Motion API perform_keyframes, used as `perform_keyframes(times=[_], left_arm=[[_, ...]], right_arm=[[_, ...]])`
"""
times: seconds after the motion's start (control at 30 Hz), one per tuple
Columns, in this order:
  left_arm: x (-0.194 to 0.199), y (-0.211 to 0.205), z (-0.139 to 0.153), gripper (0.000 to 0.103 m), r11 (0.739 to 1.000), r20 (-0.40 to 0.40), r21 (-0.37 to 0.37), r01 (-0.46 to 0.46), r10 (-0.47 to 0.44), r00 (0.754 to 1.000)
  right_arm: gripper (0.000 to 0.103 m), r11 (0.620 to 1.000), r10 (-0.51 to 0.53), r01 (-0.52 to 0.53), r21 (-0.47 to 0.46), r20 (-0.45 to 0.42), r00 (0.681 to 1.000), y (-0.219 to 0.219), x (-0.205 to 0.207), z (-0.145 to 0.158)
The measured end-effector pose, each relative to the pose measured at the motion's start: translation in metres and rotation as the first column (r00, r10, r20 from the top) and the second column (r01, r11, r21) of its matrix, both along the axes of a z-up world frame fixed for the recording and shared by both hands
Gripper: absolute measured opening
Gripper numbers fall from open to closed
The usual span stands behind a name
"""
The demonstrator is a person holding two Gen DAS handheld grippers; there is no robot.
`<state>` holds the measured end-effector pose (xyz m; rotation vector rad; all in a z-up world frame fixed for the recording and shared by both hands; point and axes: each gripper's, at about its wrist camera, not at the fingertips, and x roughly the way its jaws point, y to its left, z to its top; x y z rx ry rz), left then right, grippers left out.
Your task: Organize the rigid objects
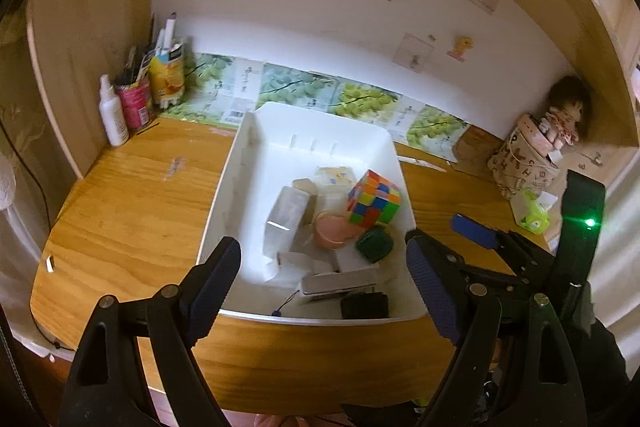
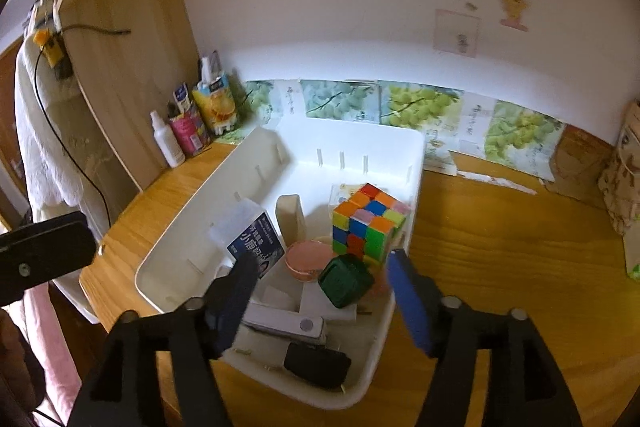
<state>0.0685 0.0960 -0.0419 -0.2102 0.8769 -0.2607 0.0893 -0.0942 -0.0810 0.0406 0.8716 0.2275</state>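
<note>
A white bin (image 1: 240, 155) (image 2: 256, 151) sits on the wooden desk (image 1: 132, 207). Inside lie a multicoloured puzzle cube (image 1: 374, 199) (image 2: 370, 223), a pink round case (image 1: 332, 229) (image 2: 306, 261), a small green box (image 1: 375, 245) (image 2: 345, 281), a clear box with a blue label (image 1: 286, 223) (image 2: 252, 239), a white stapler-like device (image 1: 340, 285) (image 2: 288, 325) and a black block (image 1: 364, 305) (image 2: 316, 365). My left gripper (image 1: 324, 287) hangs open over the bin's near end, holding nothing. My right gripper (image 2: 322, 291) is open above the green box, pads clear of it.
A white bottle, cans and pens (image 1: 136, 103) stand at the back left by a wooden side panel. A doll on a printed fabric bag (image 1: 528, 163) and a green item (image 1: 534, 217) sit at the right. Bare desk lies on both sides of the bin.
</note>
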Motion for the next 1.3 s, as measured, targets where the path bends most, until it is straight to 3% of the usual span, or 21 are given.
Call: perform_keyframes(times=[0.07, 0.23, 0.43, 0.63, 0.83, 1.13, 1.2, 1.23, 1.3], left_arm=[[-0.001, -0.008, 0.004, 0.087, 1.000, 0.009, 0.011, 0.008, -0.008, 1.000], [-0.003, -0.031, 0.014, 0.087, 0.998, 0.042, -0.045, 0.049, -0.047, 0.998], [-0.008, -0.074, 0.023, 0.087, 1.000, 0.051, -0.028, 0.015, -0.013, 0.999], [-0.017, -0.108, 0.030, 0.087, 0.999, 0.065, 0.039, -0.026, 0.023, 0.998], [-0.025, -0.128, 0.036, 0.087, 0.993, 0.042, 0.104, -0.054, 0.050, 0.998], [-0.034, -0.136, 0.045, 0.087, 0.983, 0.043, 0.170, -0.064, 0.057, 0.997], [-0.035, -0.136, 0.047, 0.093, 0.982, 0.043, 0.178, -0.057, 0.051, 0.998], [-0.035, -0.135, 0.047, 0.103, 0.981, 0.044, 0.185, -0.058, 0.051, 0.998], [-0.037, -0.132, 0.049, 0.103, 0.979, 0.059, 0.192, -0.066, 0.055, 0.997]], right_arm=[[0.082, 1.000, -0.021, 0.021, -0.006, -0.005, 1.000, -0.010, -0.005, 0.005], [0.082, 0.995, -0.099, 0.100, 0.011, -0.053, 0.994, -0.048, -0.017, 0.015], [0.083, 0.980, -0.194, 0.196, 0.011, -0.110, 0.975, -0.101, -0.043, 0.031], [0.084, 0.968, -0.247, 0.252, 0.015, -0.161, 0.956, -0.144, -0.066, 0.042], [0.084, 0.972, -0.227, 0.235, 0.019, -0.185, 0.956, -0.151, -0.088, 0.055], [0.084, 0.954, -0.300, 0.300, -0.022, -0.149, 0.942, -0.147, -0.099, 0.064], [0.085, 0.948, -0.316, 0.316, -0.029, -0.146, 0.937, -0.147, -0.098, 0.064], [0.089, 0.946, -0.323, 0.321, -0.036, -0.143, 0.936, -0.146, -0.097, 0.063], [0.100, 0.945, -0.328, 0.325, -0.039, -0.136, 0.935, -0.144, -0.096, 0.063]])
